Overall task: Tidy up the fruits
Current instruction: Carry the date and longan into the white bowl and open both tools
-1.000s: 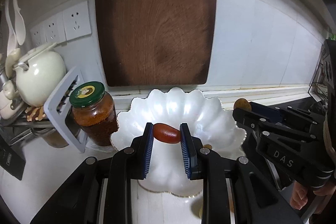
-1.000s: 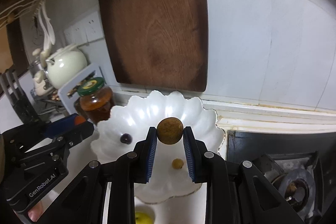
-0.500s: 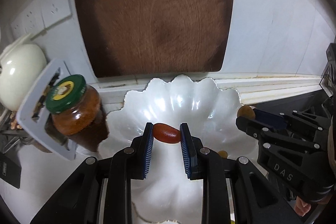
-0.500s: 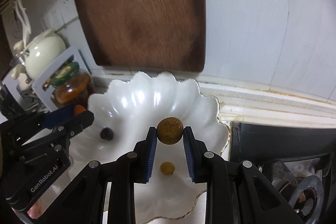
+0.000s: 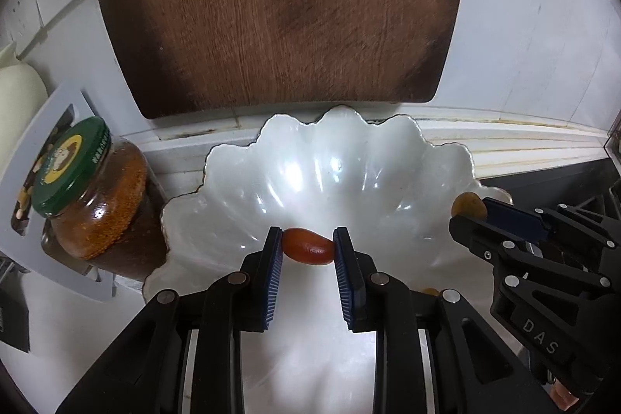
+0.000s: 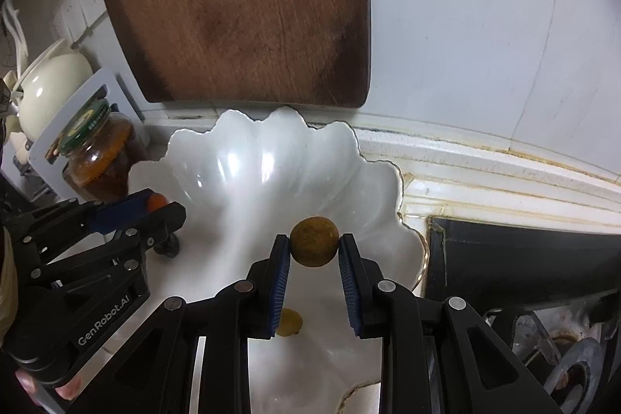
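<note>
Fruits are on their way into the white scalloped bowl (image 5: 240, 181) on the worktop. The left tongs (image 5: 307, 251) grip a small reddish oval fruit (image 5: 307, 251) endwise over the bowl's near half. The right tongs (image 6: 314, 247) pinch a round brownish fruit (image 6: 314, 246) over the bowl's right side. A small yellow fruit (image 6: 289, 323) already lies in the bowl, and a dark one (image 6: 167, 247) sits by the left tongs' tip. A jar (image 5: 93, 196) with a green lid stands just left of the bowl. The step looks like the drop-off: next, each pair should dip lower and part gently so neither fruit rolls over the rim.
</note>
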`<action>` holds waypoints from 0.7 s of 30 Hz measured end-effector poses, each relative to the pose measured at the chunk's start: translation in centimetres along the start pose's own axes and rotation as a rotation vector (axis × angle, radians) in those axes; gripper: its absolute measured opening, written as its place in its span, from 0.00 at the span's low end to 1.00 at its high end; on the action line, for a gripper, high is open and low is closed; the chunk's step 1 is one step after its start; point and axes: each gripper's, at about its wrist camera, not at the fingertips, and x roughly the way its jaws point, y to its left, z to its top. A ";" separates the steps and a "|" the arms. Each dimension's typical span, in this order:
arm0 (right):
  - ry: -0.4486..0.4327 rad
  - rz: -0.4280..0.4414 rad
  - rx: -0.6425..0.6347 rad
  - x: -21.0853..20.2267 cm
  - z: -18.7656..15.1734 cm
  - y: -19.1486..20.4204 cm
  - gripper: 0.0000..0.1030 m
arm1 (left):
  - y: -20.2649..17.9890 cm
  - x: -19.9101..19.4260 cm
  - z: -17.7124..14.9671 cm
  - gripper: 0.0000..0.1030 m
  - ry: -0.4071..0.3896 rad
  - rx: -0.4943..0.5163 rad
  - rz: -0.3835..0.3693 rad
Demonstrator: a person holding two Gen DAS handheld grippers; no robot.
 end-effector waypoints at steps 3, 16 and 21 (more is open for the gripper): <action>0.010 0.008 0.012 0.4 0.0 -0.2 0.28 | -0.1 0.5 -0.1 0.34 0.016 0.000 -0.001; -0.045 -0.042 0.008 -2.2 -0.5 0.0 0.41 | 0.9 -3.3 -1.2 0.65 -0.040 -0.013 0.059; -0.078 -0.038 0.002 -4.6 -1.2 0.4 0.41 | 1.2 -6.2 -2.2 0.69 -0.081 -0.014 0.081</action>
